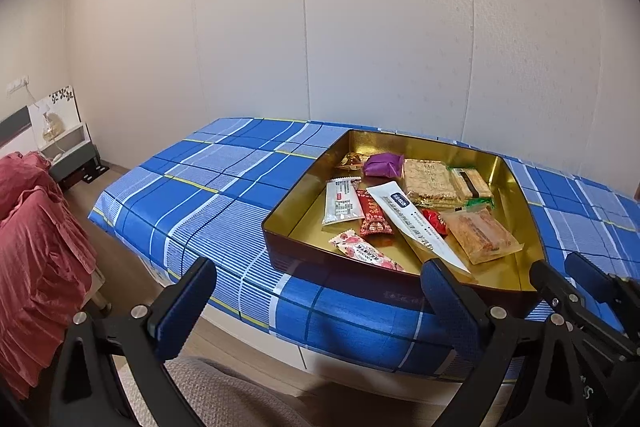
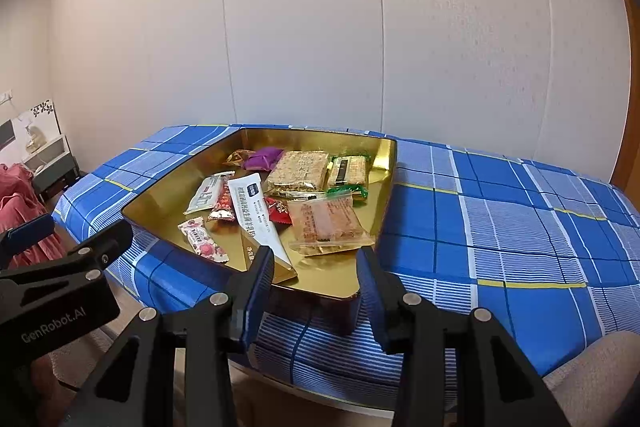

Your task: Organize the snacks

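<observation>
A gold-lined tray [image 1: 304,195] [image 2: 384,183] with a dark outer wall sits on the blue plaid table and holds several wrapped snacks: a long white packet [image 1: 412,223] [image 2: 260,219], a purple candy [image 1: 382,164] [image 2: 263,158], a clear orange-biscuit pack [image 1: 478,235] [image 2: 326,223], a pink floral bar [image 1: 366,251] [image 2: 202,241]. My left gripper [image 1: 320,291] is open and empty, near the tray's front left corner. My right gripper [image 2: 316,275] is open and empty, just before the tray's near edge. Each gripper shows at the edge of the other's view.
The blue plaid tablecloth [image 1: 200,187] [image 2: 500,227] covers the table against a pale wall. A red cloth-covered bed [image 1: 36,247] and a small bedside shelf [image 1: 68,151] stand to the left. A beige cushion [image 1: 224,395] lies below the table's front edge.
</observation>
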Tool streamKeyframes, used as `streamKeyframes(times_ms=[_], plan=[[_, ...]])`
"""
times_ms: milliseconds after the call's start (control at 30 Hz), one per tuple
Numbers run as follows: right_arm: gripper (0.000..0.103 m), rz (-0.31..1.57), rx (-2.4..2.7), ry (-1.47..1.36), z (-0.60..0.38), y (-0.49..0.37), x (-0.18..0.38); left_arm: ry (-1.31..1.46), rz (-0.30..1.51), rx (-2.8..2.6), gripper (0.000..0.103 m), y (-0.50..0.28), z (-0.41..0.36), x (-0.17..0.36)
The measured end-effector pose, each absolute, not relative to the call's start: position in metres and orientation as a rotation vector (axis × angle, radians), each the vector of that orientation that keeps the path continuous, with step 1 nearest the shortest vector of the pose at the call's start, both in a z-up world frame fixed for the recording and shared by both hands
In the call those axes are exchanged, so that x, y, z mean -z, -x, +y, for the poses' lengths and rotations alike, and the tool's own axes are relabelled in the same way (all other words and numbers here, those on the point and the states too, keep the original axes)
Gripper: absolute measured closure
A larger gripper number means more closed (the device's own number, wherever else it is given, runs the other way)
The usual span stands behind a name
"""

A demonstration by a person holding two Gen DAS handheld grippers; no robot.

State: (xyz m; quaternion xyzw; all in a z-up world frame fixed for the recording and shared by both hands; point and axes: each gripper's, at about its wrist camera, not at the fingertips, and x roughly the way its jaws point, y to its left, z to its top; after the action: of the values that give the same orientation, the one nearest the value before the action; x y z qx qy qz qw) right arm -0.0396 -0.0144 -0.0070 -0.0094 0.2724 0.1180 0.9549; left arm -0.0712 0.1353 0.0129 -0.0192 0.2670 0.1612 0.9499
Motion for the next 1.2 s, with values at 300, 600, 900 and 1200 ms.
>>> streamKeyframes(times_ms=[300, 600, 900, 1200], plan=[[0.059, 0.555, -0.238, 0.014, -0.014, 0.039, 0.008, 0.082, 0.553, -0.326, 0.0, 0.07, 0.141, -0.012], [0.059, 0.556, -0.235, 0.012, -0.014, 0.038, 0.008, 0.055, 0.548, -0.315, 0.0, 0.071, 0.135, -0.012], [0.059, 0.561, -0.235, 0.011, -0.014, 0.038, 0.008, 0.024, 0.521, -0.315, 0.0, 0.074, 0.129, -0.014], [0.059, 0.564, -0.235, 0.008, -0.014, 0.038, 0.009, 0.009, 0.527, -0.291, 0.0, 0.073, 0.125, -0.013]])
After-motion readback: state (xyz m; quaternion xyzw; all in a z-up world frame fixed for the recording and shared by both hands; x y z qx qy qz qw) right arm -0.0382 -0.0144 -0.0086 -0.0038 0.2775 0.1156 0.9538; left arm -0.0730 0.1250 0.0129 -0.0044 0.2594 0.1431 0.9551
